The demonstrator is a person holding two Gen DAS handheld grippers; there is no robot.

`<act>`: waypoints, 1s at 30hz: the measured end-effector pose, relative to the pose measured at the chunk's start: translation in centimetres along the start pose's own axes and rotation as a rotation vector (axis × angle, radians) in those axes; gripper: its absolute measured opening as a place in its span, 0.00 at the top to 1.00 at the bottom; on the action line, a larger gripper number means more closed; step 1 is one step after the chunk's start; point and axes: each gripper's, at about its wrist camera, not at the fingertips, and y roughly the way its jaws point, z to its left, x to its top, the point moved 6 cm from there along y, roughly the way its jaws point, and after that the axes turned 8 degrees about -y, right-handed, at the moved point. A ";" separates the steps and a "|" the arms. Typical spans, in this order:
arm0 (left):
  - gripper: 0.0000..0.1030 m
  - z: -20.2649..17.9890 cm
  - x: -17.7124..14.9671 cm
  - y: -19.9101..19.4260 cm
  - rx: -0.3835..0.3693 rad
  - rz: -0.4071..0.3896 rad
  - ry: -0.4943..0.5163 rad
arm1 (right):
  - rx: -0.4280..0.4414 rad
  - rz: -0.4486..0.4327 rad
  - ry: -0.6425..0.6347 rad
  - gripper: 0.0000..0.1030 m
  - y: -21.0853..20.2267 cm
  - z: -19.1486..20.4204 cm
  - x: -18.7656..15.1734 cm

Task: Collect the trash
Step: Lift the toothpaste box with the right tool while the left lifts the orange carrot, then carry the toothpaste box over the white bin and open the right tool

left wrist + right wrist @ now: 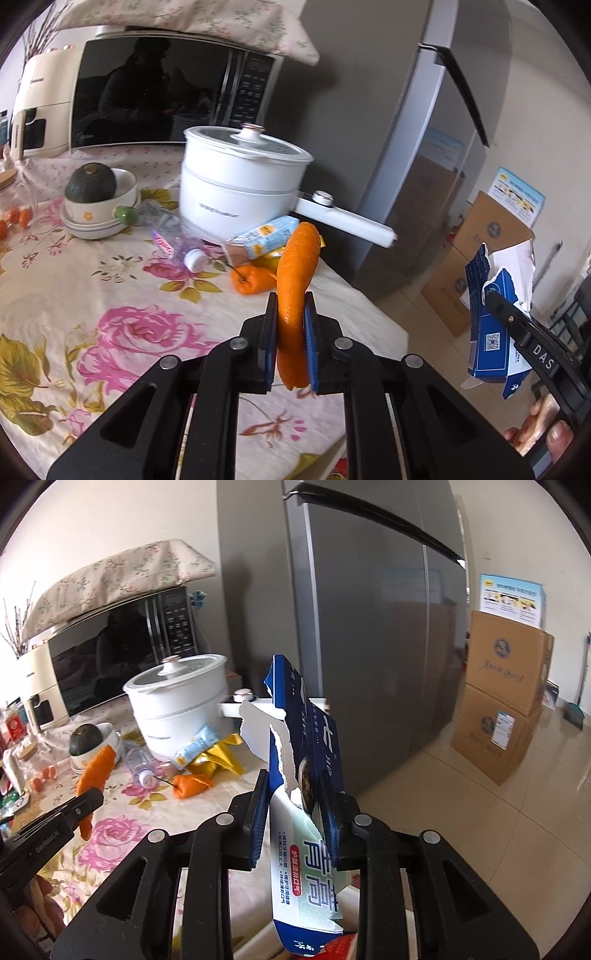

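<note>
Your left gripper (291, 332) pinches a limp orange peel (297, 280) at frame centre, your right gripper (295, 812) clamps a torn blue carton (306, 746) mid-frame: both seem light and crushable, so grip them mid-body, where the jaws now sit.

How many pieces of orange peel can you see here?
2. One orange peel is pinched in the left hand-held gripper; a second peel lies on the tablecloth before the white pot. Others may be hidden.
</note>
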 end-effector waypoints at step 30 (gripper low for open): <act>0.86 -9.9 -7.4 0.5 -0.185 0.155 0.183 | -0.359 -0.004 0.126 0.12 -6.1 -9.5 -6.0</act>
